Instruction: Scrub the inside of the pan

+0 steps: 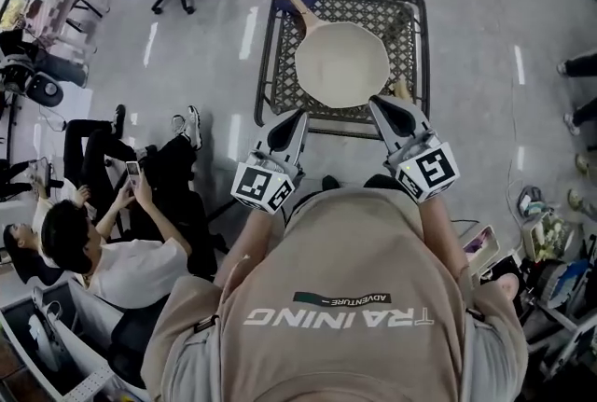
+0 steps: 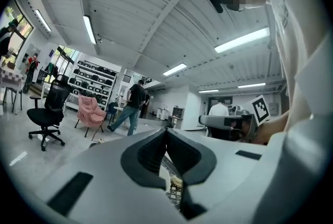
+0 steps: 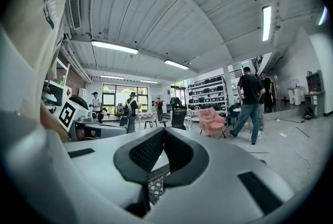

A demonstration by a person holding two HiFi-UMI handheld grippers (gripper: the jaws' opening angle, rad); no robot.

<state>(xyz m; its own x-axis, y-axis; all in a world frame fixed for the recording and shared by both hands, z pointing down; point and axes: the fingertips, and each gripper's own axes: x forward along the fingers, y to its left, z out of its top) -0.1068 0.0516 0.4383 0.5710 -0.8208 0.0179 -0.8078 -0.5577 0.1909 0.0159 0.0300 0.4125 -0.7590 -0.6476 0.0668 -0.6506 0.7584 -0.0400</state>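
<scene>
As left tongs [image 1: 300, 116], right tongs [image 1: 375, 102] sit shut, one pan [image 1: 342, 64], one rack [image 1: 397, 21]

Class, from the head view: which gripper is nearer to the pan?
Right. The right gripper has its tip at the near right rim of the pan; the left gripper sits just short of the near left rim.

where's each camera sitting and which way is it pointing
Head view: on the person's head, looking steeply down at the pan on the mesh rack; their beige shirt, left claw and right claw show.
Left gripper view: rides the left claw, looking level; its closed jaws fill the bottom.
Right gripper view: rides the right claw, level too; closed jaws below.
Shared: both gripper views catch the pink chair and each other's claw.
</scene>
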